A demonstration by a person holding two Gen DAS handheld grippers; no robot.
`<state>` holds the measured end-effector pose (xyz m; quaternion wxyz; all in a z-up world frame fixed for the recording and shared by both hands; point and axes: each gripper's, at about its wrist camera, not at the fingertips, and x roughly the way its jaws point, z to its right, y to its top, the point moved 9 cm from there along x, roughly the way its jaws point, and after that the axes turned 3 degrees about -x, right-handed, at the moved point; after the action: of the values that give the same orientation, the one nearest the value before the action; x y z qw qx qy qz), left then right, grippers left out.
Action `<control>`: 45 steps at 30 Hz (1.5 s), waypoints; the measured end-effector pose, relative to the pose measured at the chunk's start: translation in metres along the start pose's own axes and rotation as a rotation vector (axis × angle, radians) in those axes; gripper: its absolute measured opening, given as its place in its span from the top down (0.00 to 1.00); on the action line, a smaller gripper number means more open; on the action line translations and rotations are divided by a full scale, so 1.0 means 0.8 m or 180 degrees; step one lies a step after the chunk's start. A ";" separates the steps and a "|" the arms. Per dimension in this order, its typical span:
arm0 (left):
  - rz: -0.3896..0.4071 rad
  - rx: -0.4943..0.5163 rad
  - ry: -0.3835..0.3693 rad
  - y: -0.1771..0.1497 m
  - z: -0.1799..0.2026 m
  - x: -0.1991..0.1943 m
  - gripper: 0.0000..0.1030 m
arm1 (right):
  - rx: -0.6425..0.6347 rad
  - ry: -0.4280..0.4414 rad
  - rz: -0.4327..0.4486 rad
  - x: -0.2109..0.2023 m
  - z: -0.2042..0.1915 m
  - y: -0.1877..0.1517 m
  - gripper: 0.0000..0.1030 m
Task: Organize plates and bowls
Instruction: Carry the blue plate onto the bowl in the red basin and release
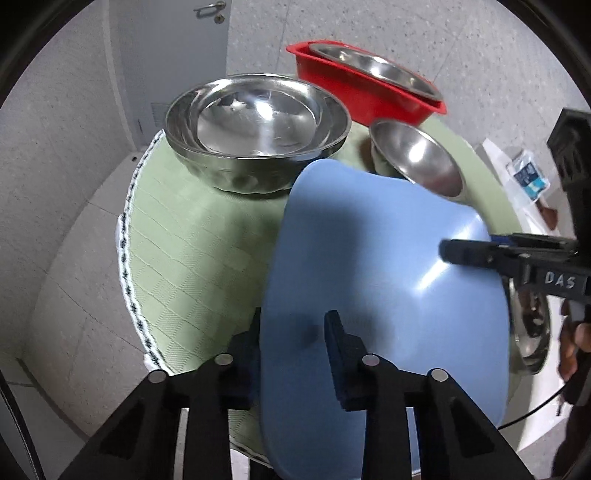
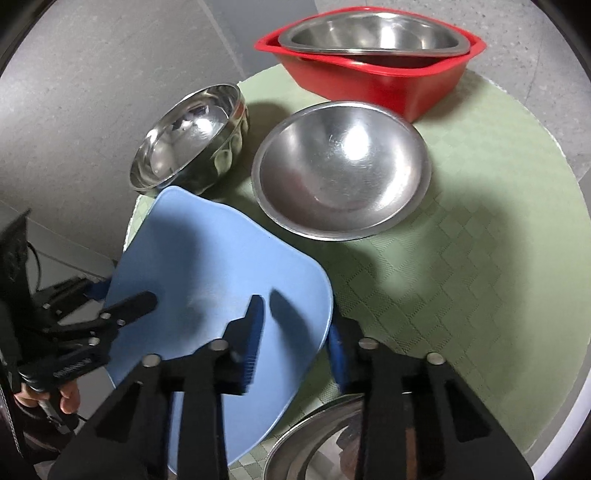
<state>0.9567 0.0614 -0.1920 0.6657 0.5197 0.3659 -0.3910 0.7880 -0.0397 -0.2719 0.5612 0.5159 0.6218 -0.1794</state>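
1. While both grippers are pinching the blue plate (image 1: 376, 280), it is hanging tilted above the green placemat (image 1: 192, 236), so this piece is not yet put away.
2. The left gripper (image 1: 291, 339) is clamping the plate's near edge, one finger on each face; the right gripper (image 2: 295, 325) is gripping the opposite rim the same way (in the left view only its upper finger (image 1: 465, 253) is showing over the plate).
3. One steel dish (image 2: 373, 33) is already sitting inside the red basin (image 2: 369, 85), which I am reading as sorted.
4. Nested steel bowls (image 1: 258, 129) are standing stacked on the mat, seemingly also done.
5. A wide steel bowl (image 2: 343, 170) and another steel bowl (image 2: 314, 443) at the near edge are lying loose, so roughly half appears to be remaining.
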 end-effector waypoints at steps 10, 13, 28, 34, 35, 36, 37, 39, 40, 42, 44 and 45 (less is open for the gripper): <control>0.0195 0.0015 -0.0134 0.019 0.025 -0.036 0.85 | -0.0036 0.0127 0.0166 -0.040 0.004 0.009 0.77; 0.0327 0.0070 -0.0158 0.037 0.038 -0.054 0.85 | -0.0072 0.0101 0.0295 -0.065 0.006 0.024 0.77; 0.0700 0.0328 -0.0281 0.201 0.102 -0.061 0.85 | 0.0025 0.0086 0.0897 -0.158 0.077 0.163 0.77; 0.0750 0.0336 -0.0313 0.290 0.108 -0.024 0.85 | 0.0084 -0.0004 0.1034 -0.167 0.118 0.237 0.77; 0.0741 0.0330 -0.0323 0.303 0.108 -0.015 0.85 | 0.0103 -0.0009 0.1048 -0.165 0.125 0.249 0.77; 0.0728 0.0322 -0.0336 0.317 0.107 -0.003 0.85 | 0.0124 -0.0008 0.1057 -0.161 0.133 0.262 0.77; 0.0709 0.0319 -0.0335 0.330 0.103 0.013 0.85 | 0.0141 -0.0009 0.1056 -0.156 0.140 0.269 0.77; 0.0656 0.0311 -0.0342 0.357 0.099 0.040 0.85 | 0.0178 -0.0009 0.1041 -0.147 0.154 0.288 0.77; 0.0630 0.0308 -0.0339 0.369 0.099 0.054 0.85 | 0.0203 -0.0010 0.1028 -0.139 0.160 0.296 0.77; 0.0551 0.0280 -0.0324 0.387 0.094 0.082 0.83 | 0.0262 0.0010 0.0965 -0.117 0.170 0.309 0.77; 0.0495 0.0265 -0.0323 0.402 0.093 0.104 0.83 | 0.0308 0.0032 0.0916 -0.100 0.180 0.319 0.78; 0.0479 0.0254 -0.0325 0.409 0.092 0.113 0.83 | 0.0338 0.0038 0.0881 -0.090 0.185 0.323 0.78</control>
<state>1.2961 0.0271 -0.1259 0.6898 0.5512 0.2756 -0.3801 1.0699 -0.0862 -0.1619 0.5487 0.6268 0.5378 -0.1299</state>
